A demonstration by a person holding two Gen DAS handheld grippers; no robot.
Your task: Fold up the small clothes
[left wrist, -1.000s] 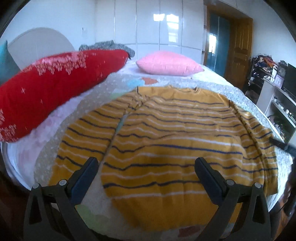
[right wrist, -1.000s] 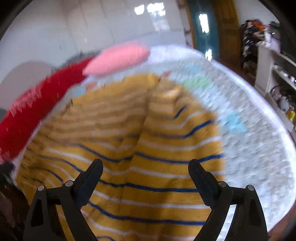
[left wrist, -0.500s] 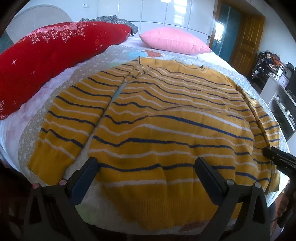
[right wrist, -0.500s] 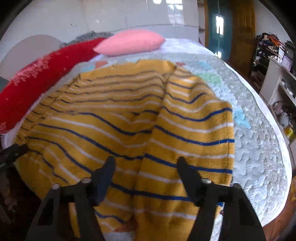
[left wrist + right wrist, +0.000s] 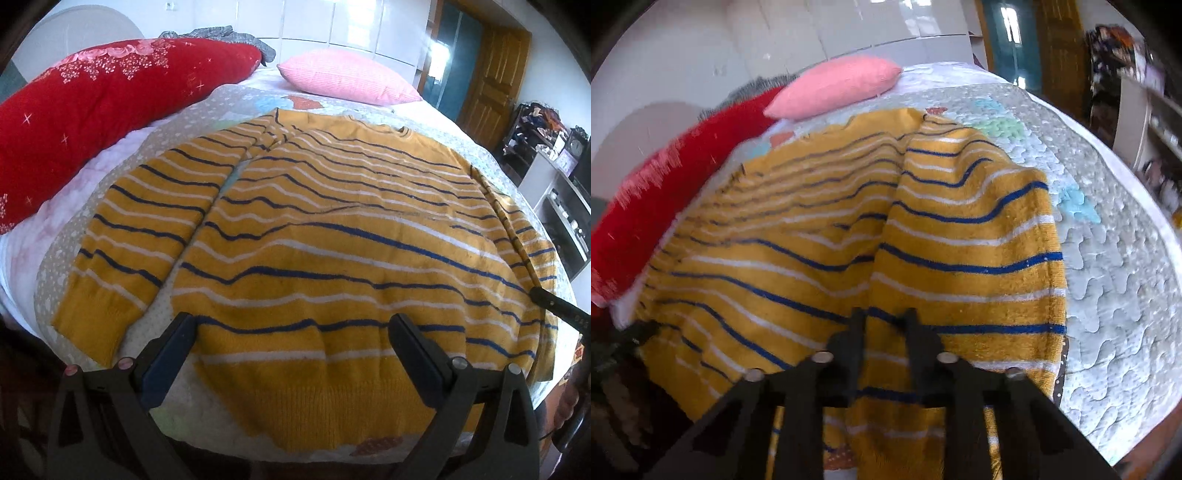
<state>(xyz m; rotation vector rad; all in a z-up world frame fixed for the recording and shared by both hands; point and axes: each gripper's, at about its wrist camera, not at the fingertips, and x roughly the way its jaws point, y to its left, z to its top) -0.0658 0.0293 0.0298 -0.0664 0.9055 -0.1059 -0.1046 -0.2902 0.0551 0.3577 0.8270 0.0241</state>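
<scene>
A yellow sweater [image 5: 332, 229] with blue and white stripes lies flat on the bed, hem toward me, both sleeves alongside the body. My left gripper [image 5: 295, 354] is open just above the hem, empty. In the right wrist view the sweater [image 5: 849, 240] fills the middle. My right gripper [image 5: 884, 332] is shut on a fold of the sweater near the seam between body and right sleeve [image 5: 979, 240]. The right gripper's tip also shows at the right edge of the left wrist view [image 5: 554, 301].
A quilted bedspread [image 5: 1108, 258] covers the bed. A red pillow [image 5: 92, 110] lies along the left side and a pink pillow [image 5: 347, 81] at the head. Shelves [image 5: 565, 206] and a wooden door [image 5: 491, 81] stand to the right.
My right gripper has gone from wide open to shut on the sweater near the right sleeve. My left gripper has moved closer and lower over the hem, still open.
</scene>
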